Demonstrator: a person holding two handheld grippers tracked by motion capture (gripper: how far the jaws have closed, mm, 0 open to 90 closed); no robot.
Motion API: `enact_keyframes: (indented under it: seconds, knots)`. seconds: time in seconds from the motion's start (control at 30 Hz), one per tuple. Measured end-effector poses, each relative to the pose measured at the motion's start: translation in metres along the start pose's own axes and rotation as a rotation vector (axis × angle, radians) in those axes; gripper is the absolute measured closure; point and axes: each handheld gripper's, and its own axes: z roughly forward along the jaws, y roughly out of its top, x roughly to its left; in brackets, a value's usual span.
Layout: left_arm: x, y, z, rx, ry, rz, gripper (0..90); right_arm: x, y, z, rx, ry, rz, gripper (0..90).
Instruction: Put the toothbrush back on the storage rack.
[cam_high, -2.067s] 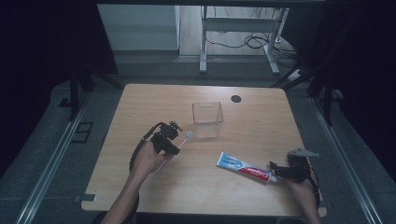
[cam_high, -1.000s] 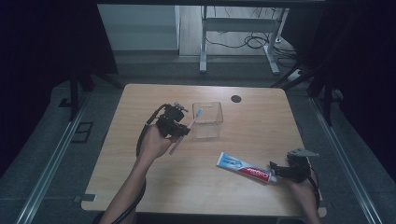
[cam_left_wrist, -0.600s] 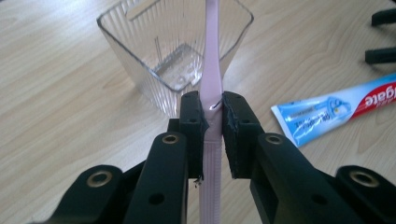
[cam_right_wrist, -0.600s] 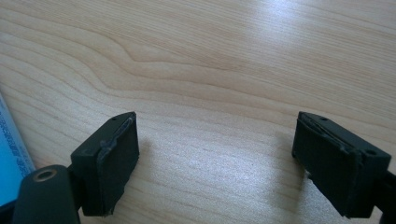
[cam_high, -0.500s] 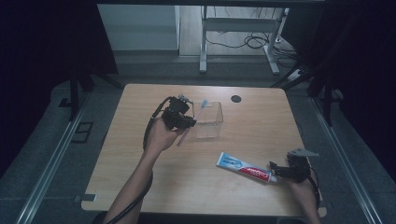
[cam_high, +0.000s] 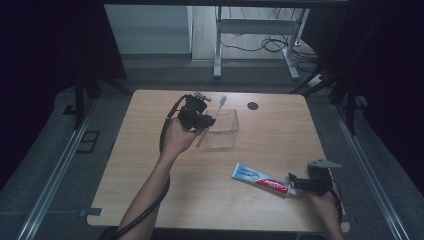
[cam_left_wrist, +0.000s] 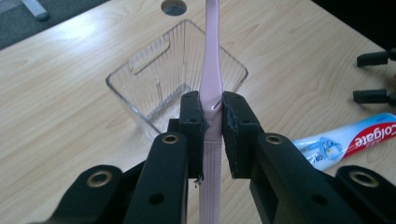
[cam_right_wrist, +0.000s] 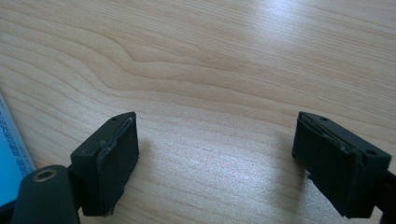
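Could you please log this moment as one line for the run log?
left gripper: shut on toothbrush | toothbrush: over clear container | right gripper: open, beside toothpaste tube on table

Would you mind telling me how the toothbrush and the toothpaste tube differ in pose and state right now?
The toothbrush is clamped between the jaws of the left gripper and held in the air over the clear container; the toothpaste tube lies flat on the table, untouched. The toothbrush is slim and pale pink, while the toothpaste tube is broad, blue, white and red. The right gripper rests open beside the tube.
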Motion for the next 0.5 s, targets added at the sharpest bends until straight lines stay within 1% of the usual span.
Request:
enact_keyframes:
  seconds: [0.03, 0.07, 0.17, 0.23, 0.27, 0.3, 0.37, 0.5]
  knots:
    - [-0.001, 0.004, 0.001, -0.01, 0.007, 0.004, 79.2, 0.0, 0.0, 0.0, 0.0, 0.0, 0.0, 14.2]
    - [-0.001, 0.004, 0.001, -0.01, 0.007, 0.004, 79.2, 0.0, 0.0, 0.0, 0.0, 0.0, 0.0, 14.2]
    - [-0.001, 0.012, 0.002, -0.03, 0.008, 0.007, 79.2, 0.0, 0.0, 0.0, 0.0, 0.0, -0.001, 14.1]
    - [-0.002, 0.014, 0.003, -0.036, 0.006, 0.006, 79.2, 0.0, 0.0, 0.0, 0.0, 0.0, 0.0, 14.1]
    - [-0.002, 0.016, 0.004, -0.04, 0.014, 0.018, 79.2, 0.0, 0.0, 0.0, 0.0, 0.001, -0.001, 14.1]
    - [-0.002, 0.016, 0.004, -0.04, 0.014, 0.018, 79.2, 0.0, 0.0, 0.0, 0.0, 0.001, -0.001, 14.1]
    - [-0.003, 0.021, 0.006, -0.061, 0.023, 0.018, 79.2, 0.0, 0.0, 0.0, 0.001, 0.001, -0.001, 14.1]
    - [-0.001, 0.025, 0.01, -0.077, 0.03, 0.016, 79.2, 0.0, 0.0, 0.0, 0.001, 0.002, -0.002, 13.8]
